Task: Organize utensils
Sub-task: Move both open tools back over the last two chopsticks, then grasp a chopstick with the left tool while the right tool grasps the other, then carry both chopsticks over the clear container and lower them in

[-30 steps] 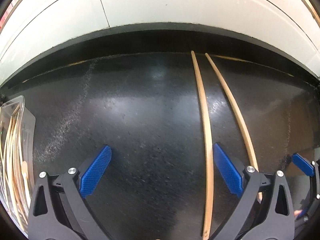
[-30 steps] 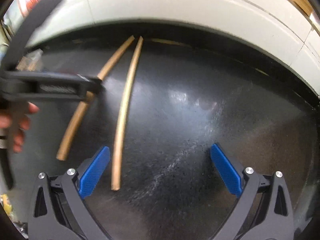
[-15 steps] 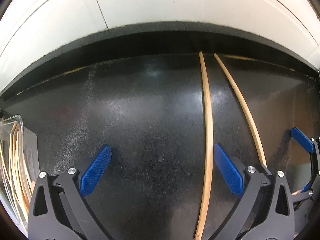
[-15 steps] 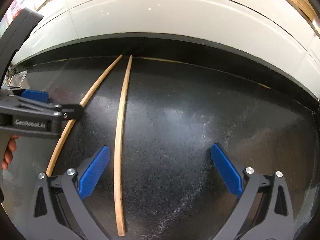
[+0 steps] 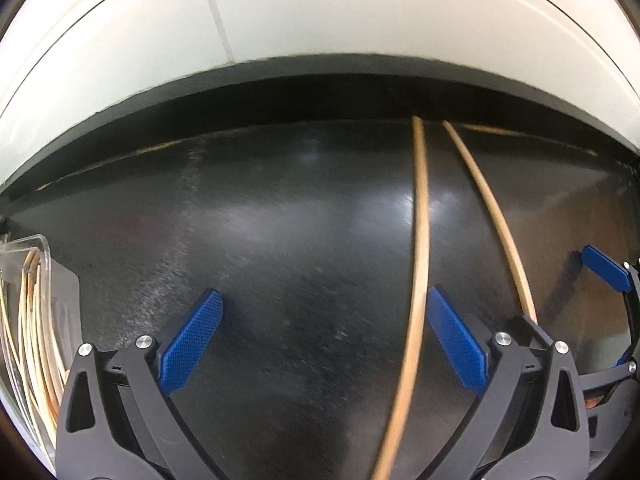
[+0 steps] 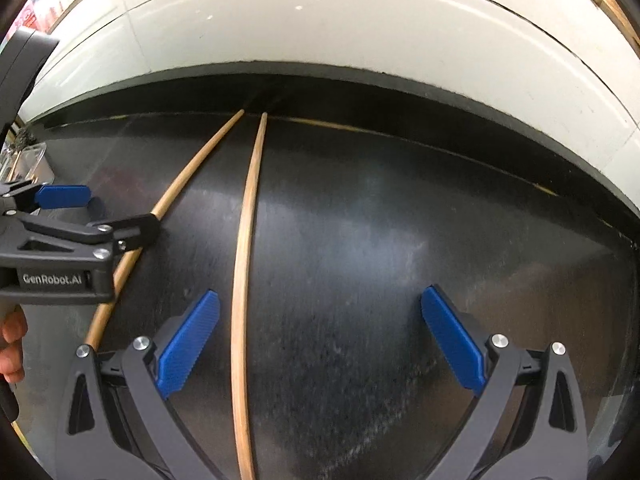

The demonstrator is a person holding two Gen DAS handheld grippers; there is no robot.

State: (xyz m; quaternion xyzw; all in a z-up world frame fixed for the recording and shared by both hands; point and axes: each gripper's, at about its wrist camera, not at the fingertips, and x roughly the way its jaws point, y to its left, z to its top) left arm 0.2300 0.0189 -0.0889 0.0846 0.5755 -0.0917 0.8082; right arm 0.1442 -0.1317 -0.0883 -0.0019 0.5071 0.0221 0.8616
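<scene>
Two long wooden chopsticks lie on the black counter, running away from me toward the wall. In the left wrist view one chopstick (image 5: 418, 264) passes between my fingers close to the right pad, the other (image 5: 494, 208) lies outside to the right. My left gripper (image 5: 326, 340) is open and empty. In the right wrist view one chopstick (image 6: 242, 272) runs just inside the left pad of my open, empty right gripper (image 6: 316, 340); the other chopstick (image 6: 188, 172) passes under the left gripper (image 6: 80, 216).
A clear plastic tray (image 5: 40, 312) holding several chopsticks sits at the left edge; it also shows small in the right wrist view (image 6: 28, 160). A white tiled wall (image 5: 320, 20) rises behind the counter's raised black back edge.
Both grippers have moved lower and closer over the chopsticks. In the right wrist view the nearer chopstick has slid from outside the left pad to between the fingers. Both stay open.
</scene>
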